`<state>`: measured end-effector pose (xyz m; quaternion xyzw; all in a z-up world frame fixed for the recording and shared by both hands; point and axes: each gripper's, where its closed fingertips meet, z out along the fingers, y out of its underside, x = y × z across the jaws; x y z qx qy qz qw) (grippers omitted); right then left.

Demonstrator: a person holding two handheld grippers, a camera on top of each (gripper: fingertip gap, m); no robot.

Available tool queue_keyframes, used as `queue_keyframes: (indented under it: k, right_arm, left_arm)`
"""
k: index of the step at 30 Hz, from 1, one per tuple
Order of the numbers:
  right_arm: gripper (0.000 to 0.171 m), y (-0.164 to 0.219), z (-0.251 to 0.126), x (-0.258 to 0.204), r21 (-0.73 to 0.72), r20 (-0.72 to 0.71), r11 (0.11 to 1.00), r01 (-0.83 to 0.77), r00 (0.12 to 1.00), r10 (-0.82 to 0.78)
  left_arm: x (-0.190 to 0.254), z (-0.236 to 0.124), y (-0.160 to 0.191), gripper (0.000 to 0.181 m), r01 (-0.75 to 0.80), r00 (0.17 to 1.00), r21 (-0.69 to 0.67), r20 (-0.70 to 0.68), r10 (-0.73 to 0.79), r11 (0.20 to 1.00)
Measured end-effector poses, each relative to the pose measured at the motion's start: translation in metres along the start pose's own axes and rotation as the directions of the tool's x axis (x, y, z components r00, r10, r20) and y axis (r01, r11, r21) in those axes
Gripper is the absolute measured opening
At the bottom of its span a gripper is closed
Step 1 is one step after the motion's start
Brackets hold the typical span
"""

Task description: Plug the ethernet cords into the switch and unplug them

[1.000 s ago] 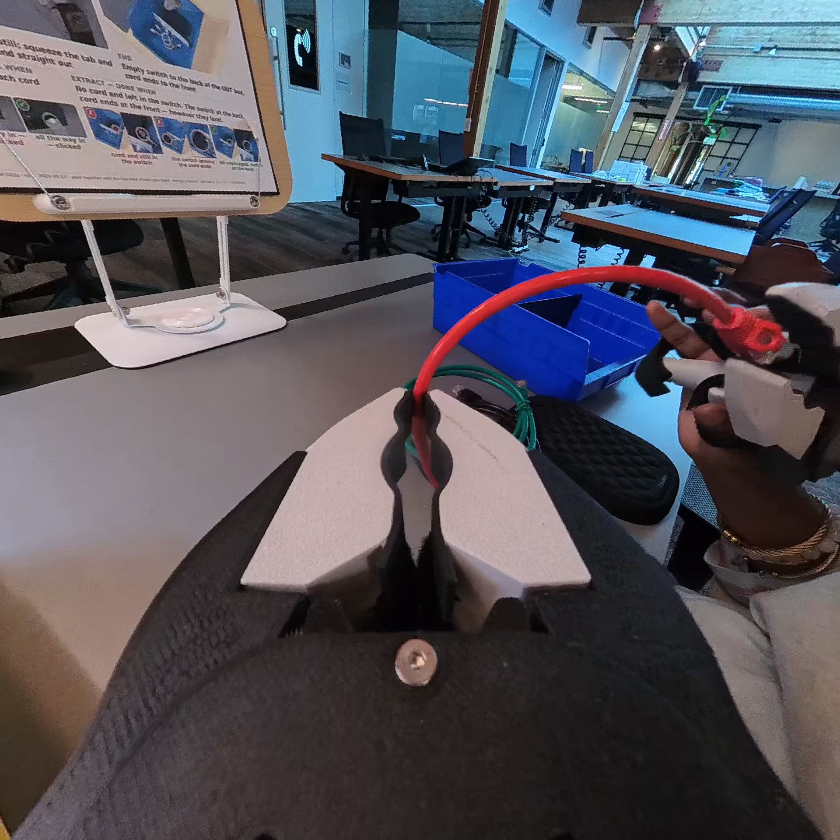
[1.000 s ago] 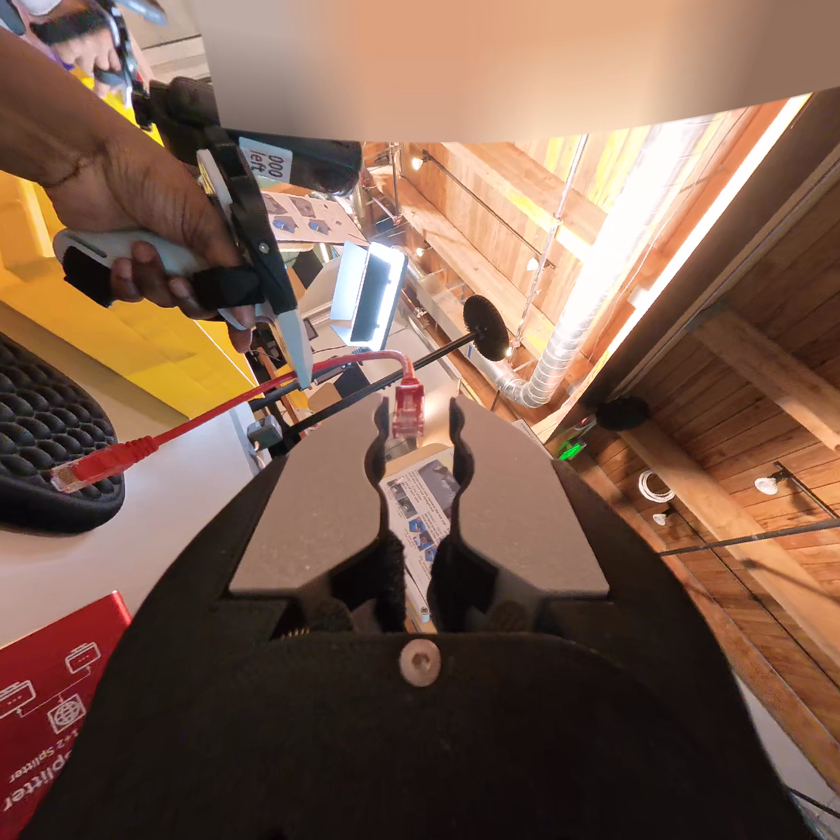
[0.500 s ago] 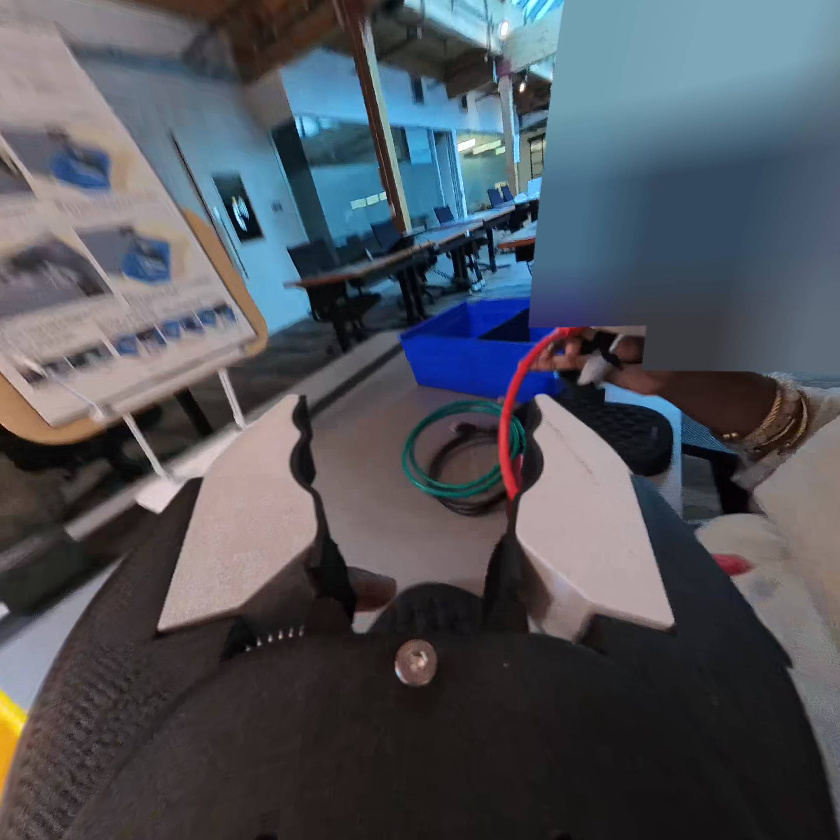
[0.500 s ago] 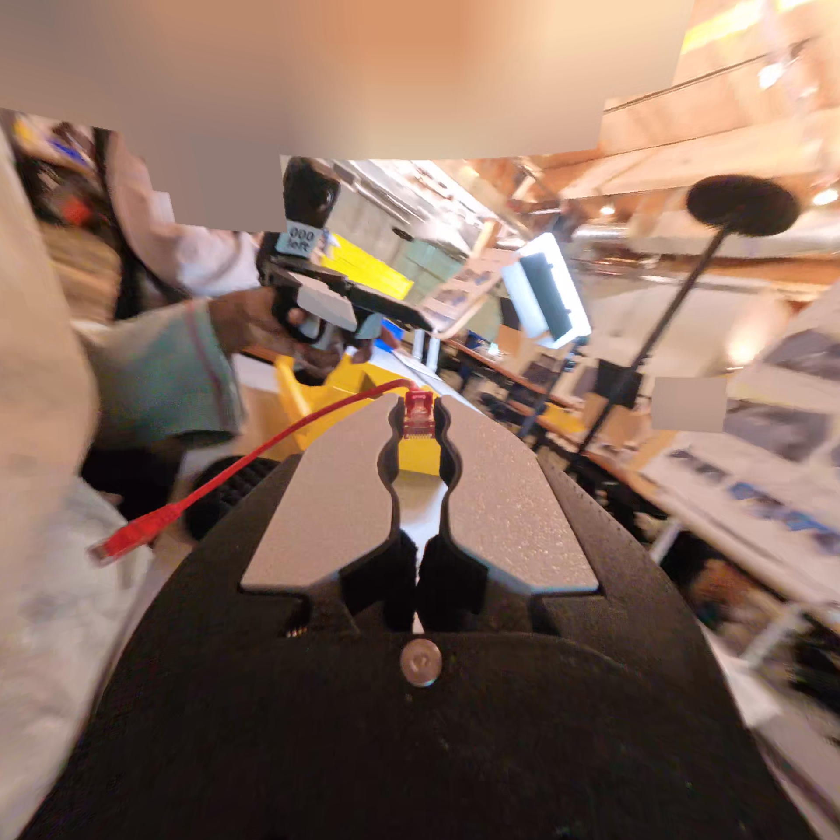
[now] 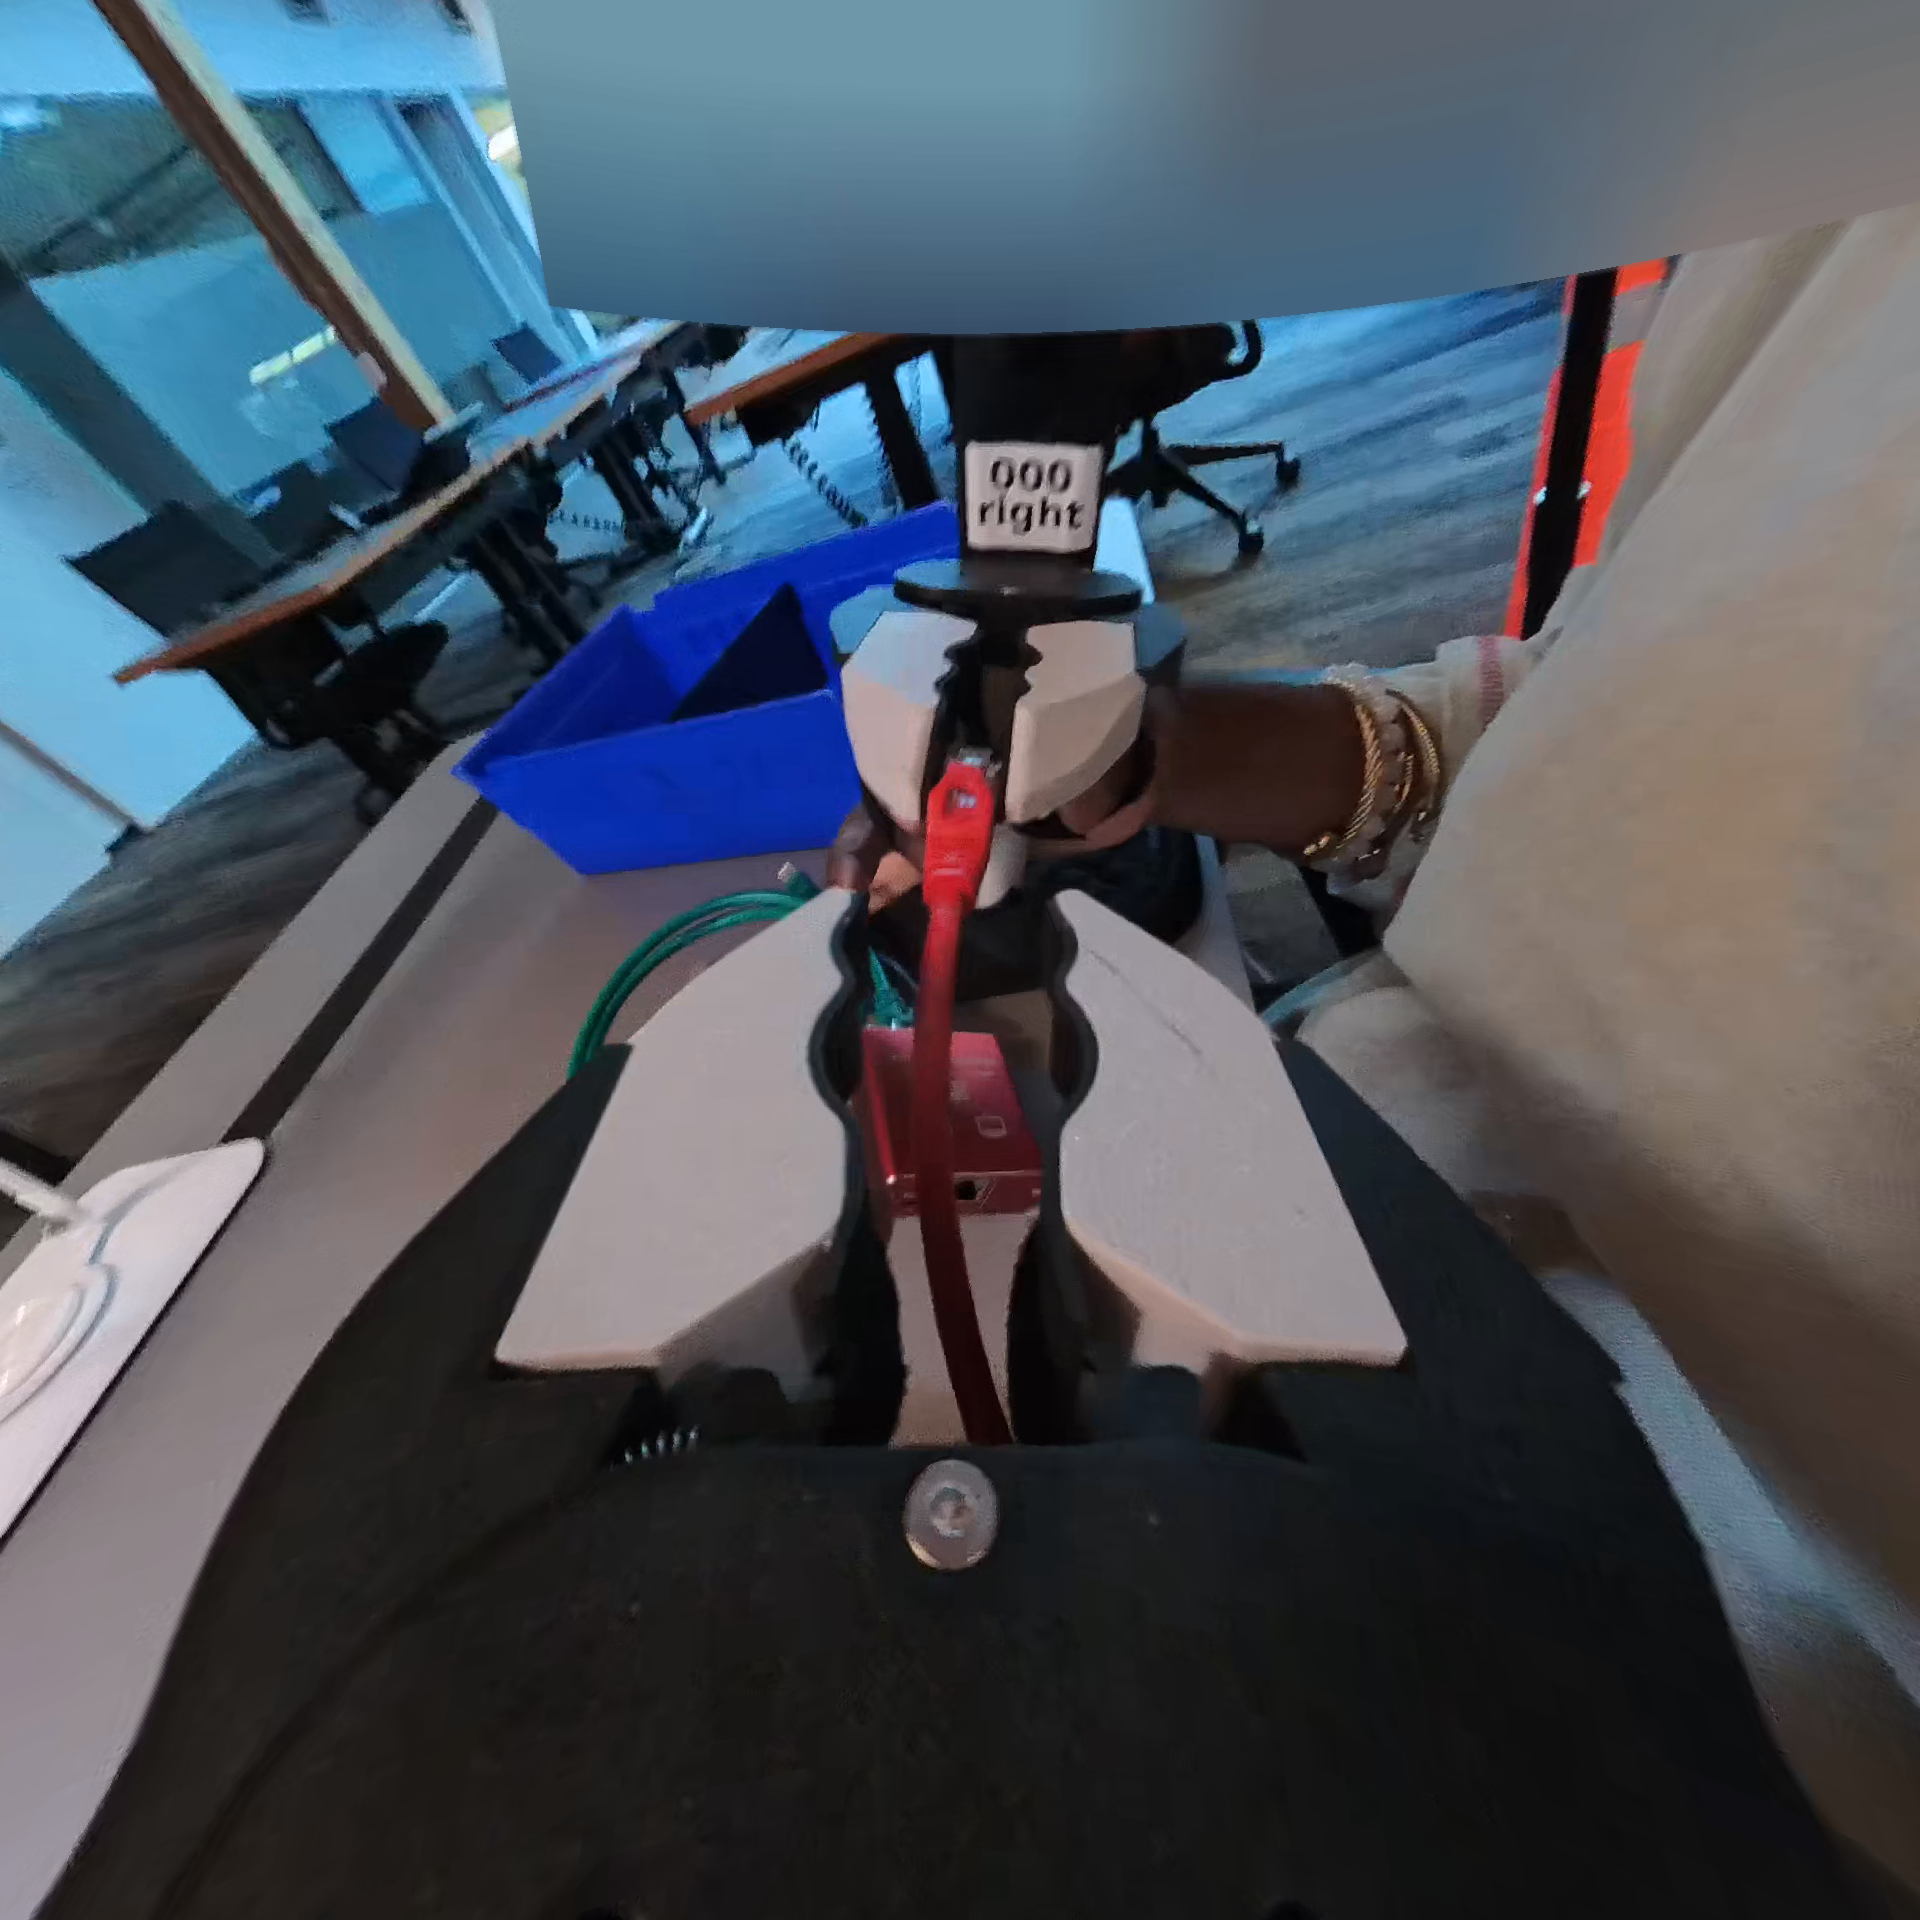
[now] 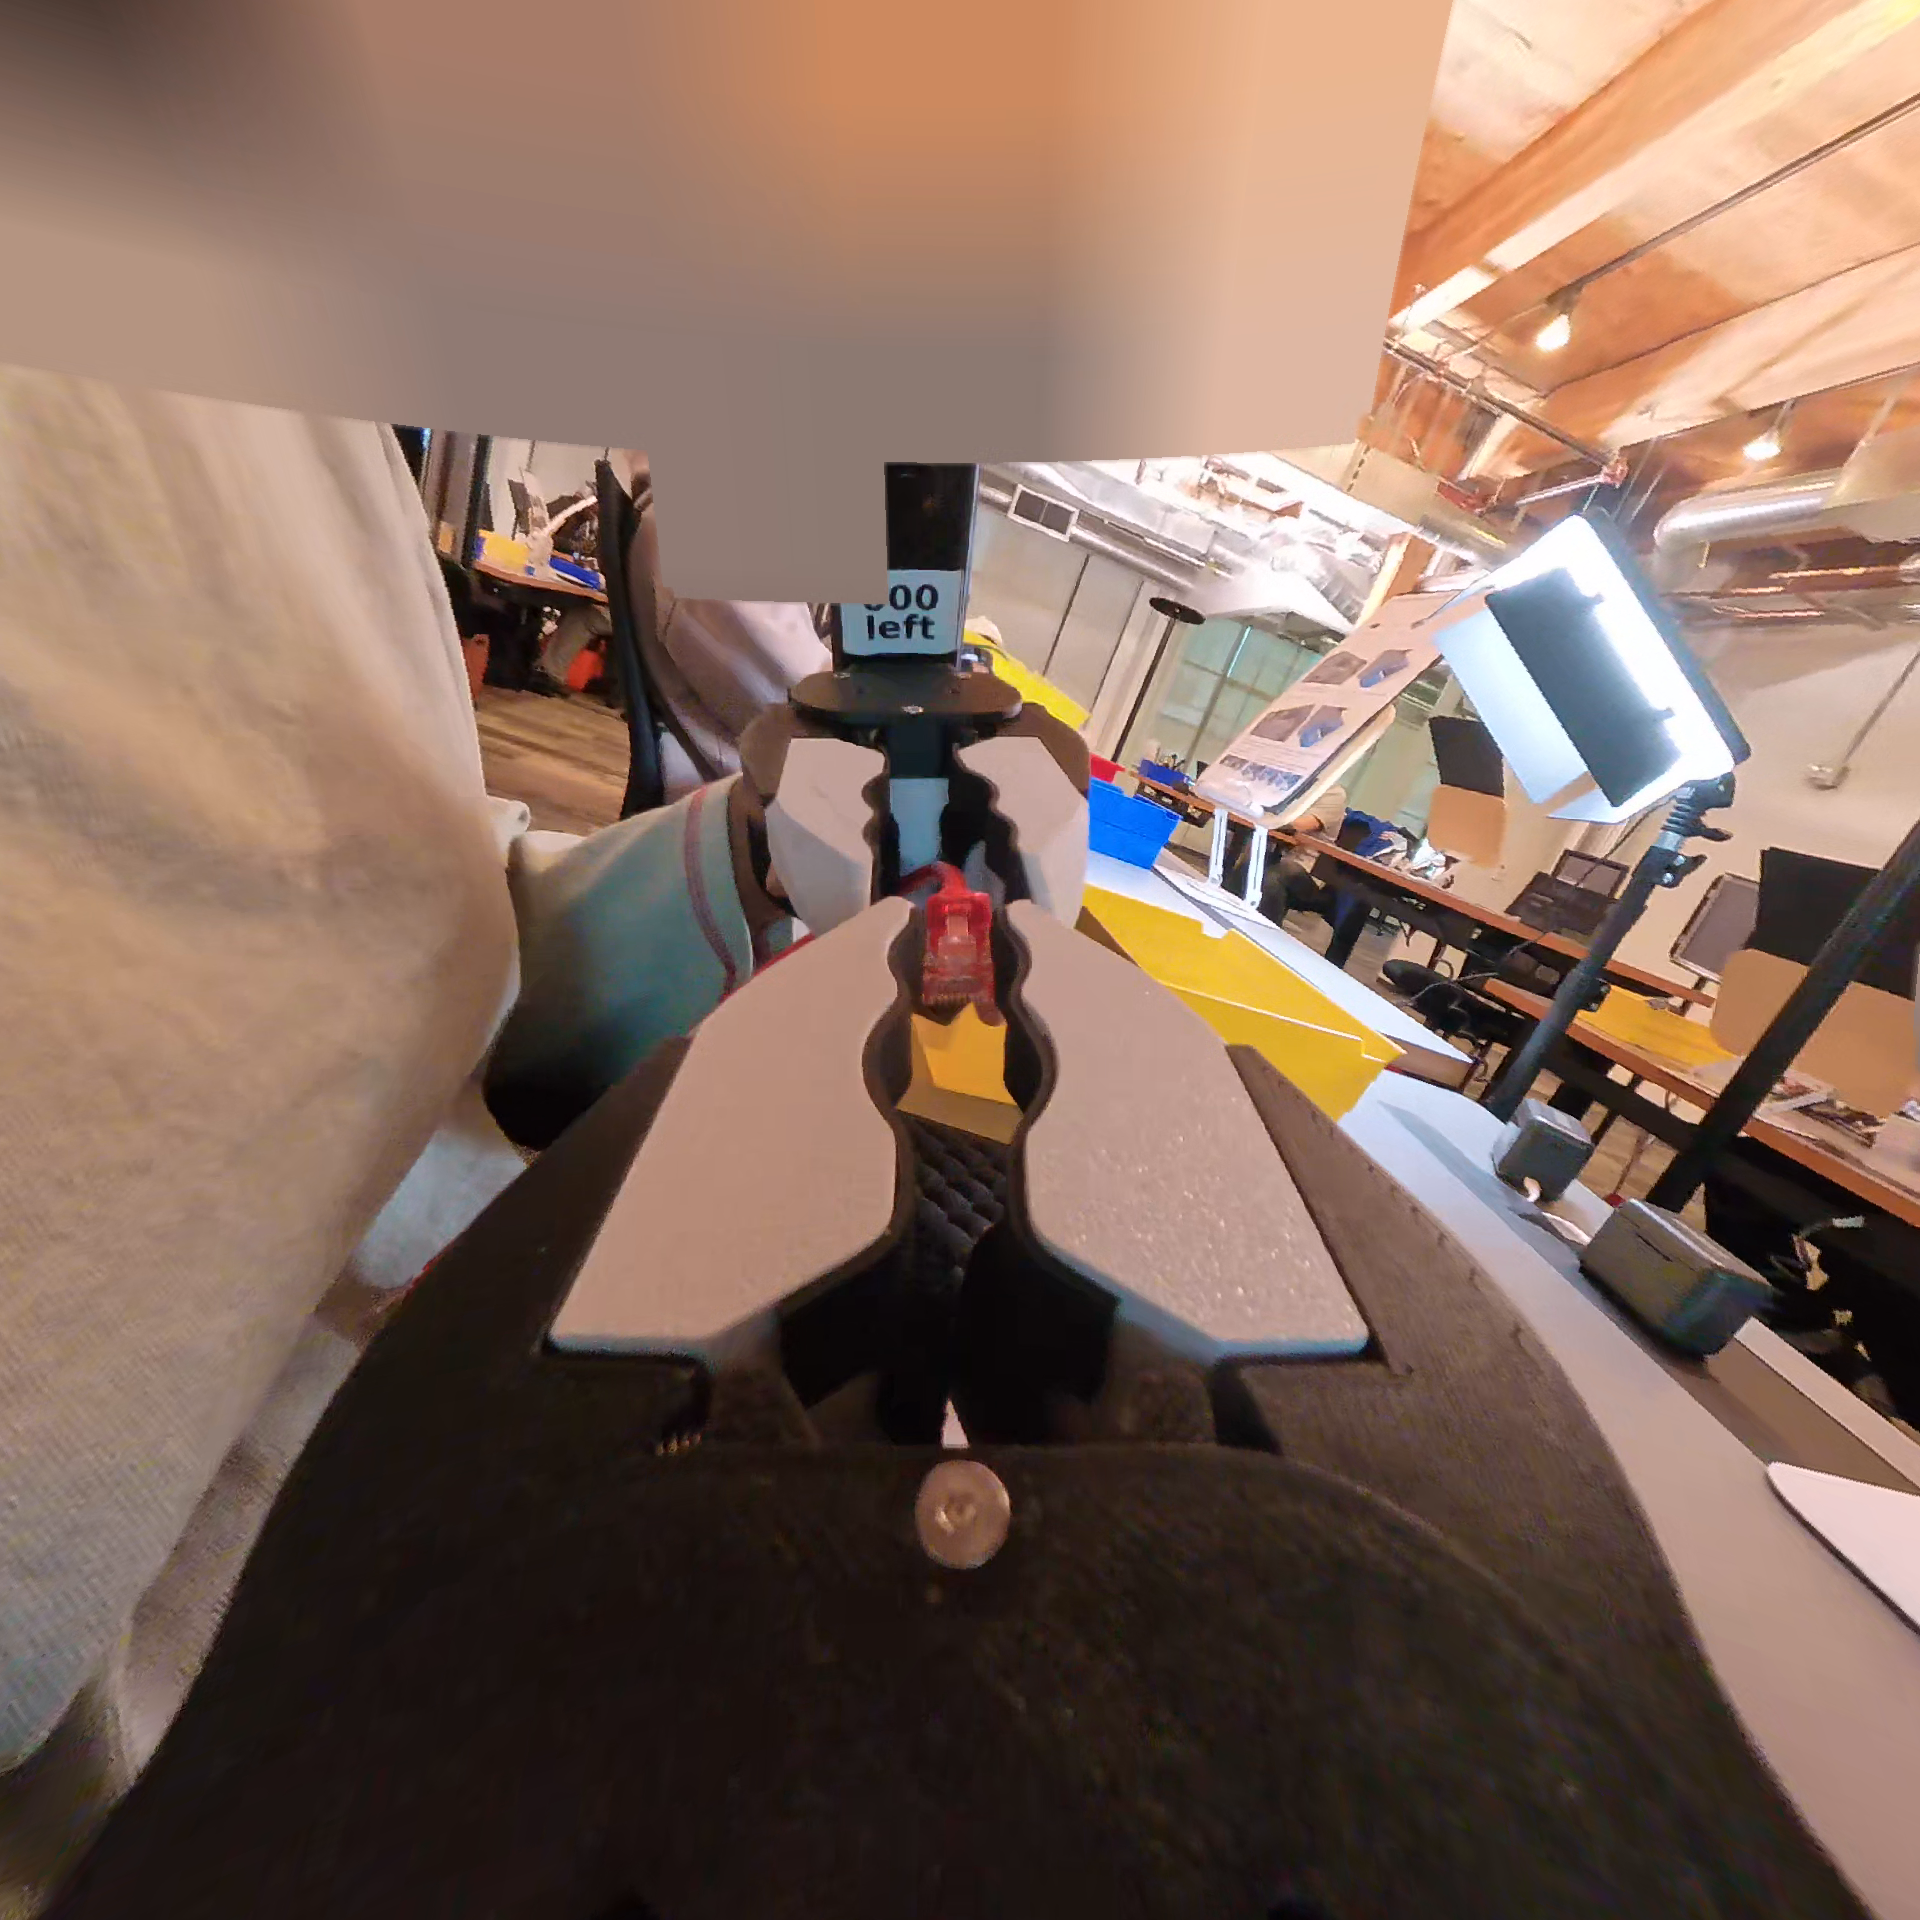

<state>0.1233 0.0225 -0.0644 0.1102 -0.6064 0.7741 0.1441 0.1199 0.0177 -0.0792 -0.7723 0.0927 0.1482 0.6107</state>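
The red ethernet cord [image 5: 940,1049] runs up through the gap between my left gripper's [image 5: 951,914] fingers without being clamped; the jaws stand apart. Its red plug [image 6: 956,951] is pinched at the tips of my right gripper [image 6: 958,914], which is shut on it. The two grippers face each other closely above the table: the right gripper [image 5: 982,769] shows in the left wrist view and the left gripper [image 6: 930,831] in the right wrist view. The red switch [image 5: 956,1132] lies on the grey table below, seen between the left fingers. A coiled green cord [image 5: 675,956] lies beyond it.
A blue bin [image 5: 665,779] stands at the table's far edge, a yellow bin [image 6: 1247,987] on the other side. A black wrist pad [image 6: 951,1164] lies under the grippers. A white sign base [image 5: 104,1247], grey boxes [image 6: 1673,1288] and a light stand [image 6: 1600,686] are nearby. The person's body is close.
My left gripper let go of the red cord, opened wide, then narrowed around it loosely. Both grippers swung round to face each other; the right one kept the plug.
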Motion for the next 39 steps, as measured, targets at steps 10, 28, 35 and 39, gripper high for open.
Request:
queue_keyframes:
  k: [10,28,35,39]
  right_arm:
    - [0.013,-0.001,0.0,-0.004,0.032,0.031,0.999,-0.027,0.999,0.026]
    - [0.073,0.052,-0.041,0.021,-0.453,-0.045,0.888,0.079,0.993,-0.111]
    - [0.083,0.141,-0.066,0.011,-0.798,0.251,0.474,0.372,0.921,-0.299]
    - [0.076,0.155,-0.059,0.011,-0.788,0.281,0.473,0.394,0.914,-0.293]
  left_arm:
    - [0.005,0.001,-0.003,0.022,-0.019,1.0,0.07,-0.012,0.02,0.997]
    - [-0.021,-0.029,0.038,0.01,0.105,0.984,-0.201,0.162,-0.073,0.974]
    - [-0.028,-0.027,0.068,0.01,0.144,0.973,-0.32,0.218,-0.075,0.936]
    - [-0.028,-0.026,0.07,0.01,0.151,0.973,-0.31,0.214,-0.086,0.939]
